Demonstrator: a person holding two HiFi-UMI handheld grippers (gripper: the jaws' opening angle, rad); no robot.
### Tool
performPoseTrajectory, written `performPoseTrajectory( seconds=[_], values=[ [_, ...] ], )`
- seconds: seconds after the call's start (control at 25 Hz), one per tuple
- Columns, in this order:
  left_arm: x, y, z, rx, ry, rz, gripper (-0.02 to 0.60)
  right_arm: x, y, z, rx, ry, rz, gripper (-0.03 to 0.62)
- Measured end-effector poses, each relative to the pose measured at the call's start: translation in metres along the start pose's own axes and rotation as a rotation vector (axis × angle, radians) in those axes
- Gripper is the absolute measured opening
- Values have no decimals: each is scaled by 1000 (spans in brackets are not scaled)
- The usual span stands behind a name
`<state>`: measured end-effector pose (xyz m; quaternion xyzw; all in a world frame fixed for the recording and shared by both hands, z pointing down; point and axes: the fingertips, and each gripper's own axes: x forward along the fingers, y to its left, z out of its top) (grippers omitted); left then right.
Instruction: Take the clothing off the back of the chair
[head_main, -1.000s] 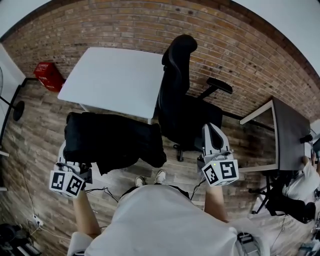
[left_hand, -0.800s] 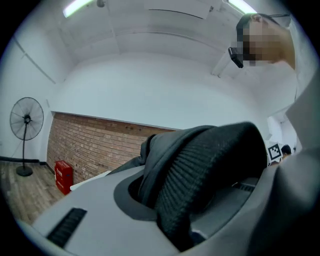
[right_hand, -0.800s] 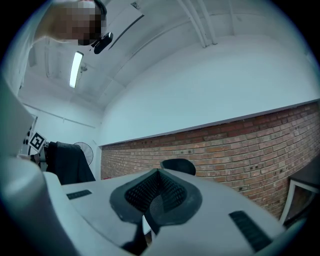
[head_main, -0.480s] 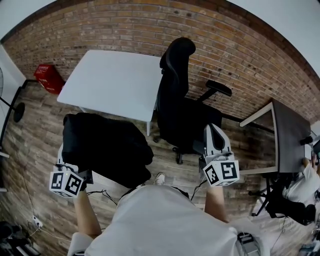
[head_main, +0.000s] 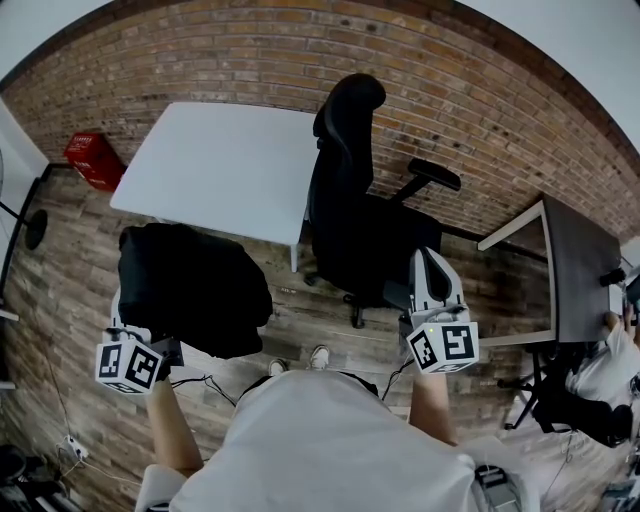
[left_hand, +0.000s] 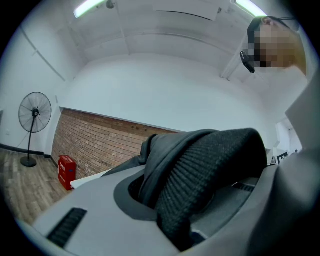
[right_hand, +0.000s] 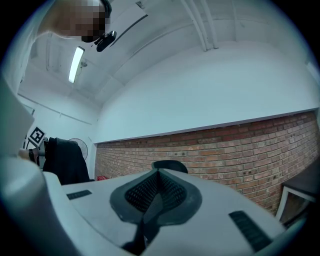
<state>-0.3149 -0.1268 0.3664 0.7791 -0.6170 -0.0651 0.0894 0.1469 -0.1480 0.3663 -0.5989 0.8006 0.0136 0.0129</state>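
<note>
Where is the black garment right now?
Head view, lower left: the black garment hangs from the left tongs, clear of the chair, in front of the white table.

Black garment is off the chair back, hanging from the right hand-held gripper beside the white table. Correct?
Wrong gripper. The black garment is off the chair back and beside the white table, but it hangs from the left hand-held gripper; the left gripper view shows its jaws clamped on the fabric.
</note>
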Motion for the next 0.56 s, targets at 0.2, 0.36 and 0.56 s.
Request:
performPoseTrajectory(
  seconds=[0.2, 0.36, 0.56],
  values=[
    [2, 3, 0, -33, -8, 0, 80, 0, -1, 3, -8, -6, 4, 20],
    [8, 2, -4, -51, -5, -12, 80, 2, -3, 3, -11, -8, -1, 18],
    [10, 1, -4, -70, -14, -28, 80, 3, 1, 5, -19, -14, 0, 18]
  ],
)
